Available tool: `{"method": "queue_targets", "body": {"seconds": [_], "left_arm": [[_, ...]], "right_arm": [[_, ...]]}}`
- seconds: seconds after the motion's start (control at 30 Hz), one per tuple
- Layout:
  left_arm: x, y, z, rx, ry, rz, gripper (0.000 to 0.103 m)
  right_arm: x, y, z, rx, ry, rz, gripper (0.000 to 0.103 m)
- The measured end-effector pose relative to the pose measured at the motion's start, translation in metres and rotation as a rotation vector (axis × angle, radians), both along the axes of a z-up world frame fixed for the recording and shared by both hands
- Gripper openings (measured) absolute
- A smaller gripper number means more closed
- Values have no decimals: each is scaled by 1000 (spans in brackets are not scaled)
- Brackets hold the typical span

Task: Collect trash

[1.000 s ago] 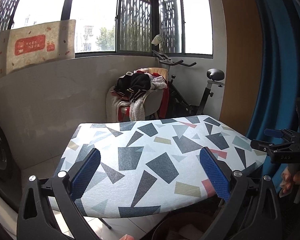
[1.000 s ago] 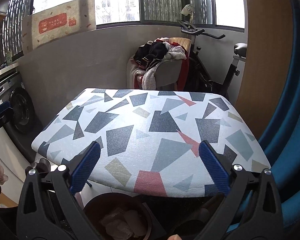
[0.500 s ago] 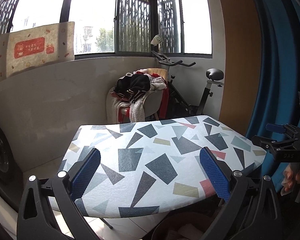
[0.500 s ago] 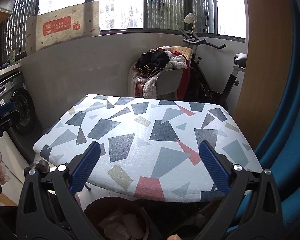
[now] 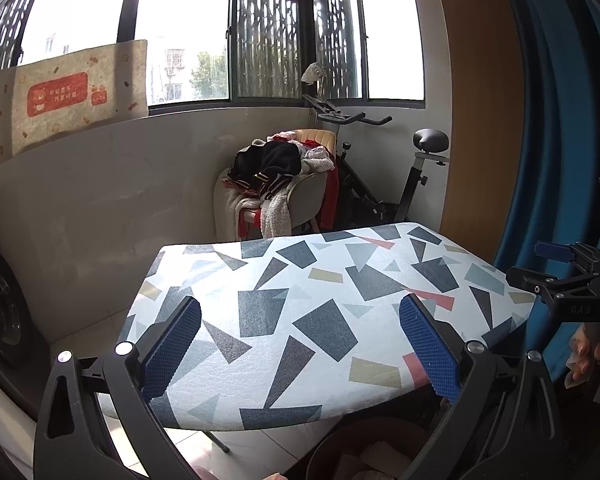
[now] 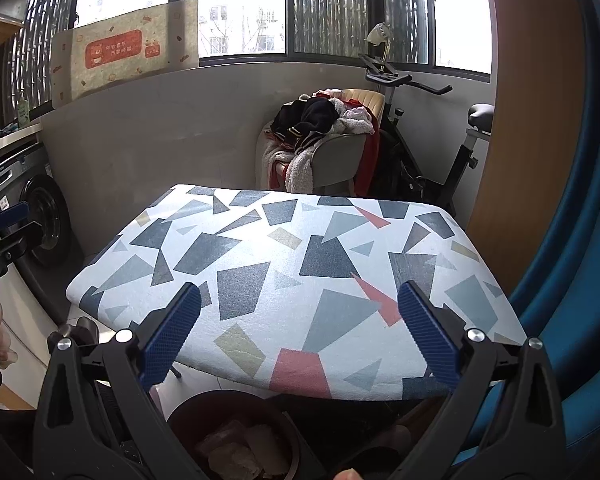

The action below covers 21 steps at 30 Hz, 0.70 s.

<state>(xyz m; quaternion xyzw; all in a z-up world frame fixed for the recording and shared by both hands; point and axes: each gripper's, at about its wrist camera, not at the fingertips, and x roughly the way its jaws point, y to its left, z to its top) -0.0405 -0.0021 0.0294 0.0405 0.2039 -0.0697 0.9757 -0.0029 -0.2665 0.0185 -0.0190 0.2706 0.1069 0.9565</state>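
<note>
A dark round bin sits on the floor under the near edge of the patterned board, with crumpled pale trash inside it. In the left wrist view the bin's rim shows at the bottom. My left gripper is open above the board, nothing between its blue pads. My right gripper is open too, also empty, just above the bin. Each gripper shows at the edge of the other's view, held by a hand.
A washing machine stands at the left. Behind the board are a chair piled with clothes and an exercise bike. A blue curtain hangs at the right, beside a wooden panel.
Both cameras have risen and tilted up slightly, so the board sits lower in each view. Both grippers have stayed open and empty.
</note>
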Motion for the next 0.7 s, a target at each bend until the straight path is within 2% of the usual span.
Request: {"method": "queue_targets", "body": {"seconds": [0.7], "left_arm": [[1,-2,-8,4,19,-5,97]], "right_arm": [[-3,6,-12,0,20,0,97]]}}
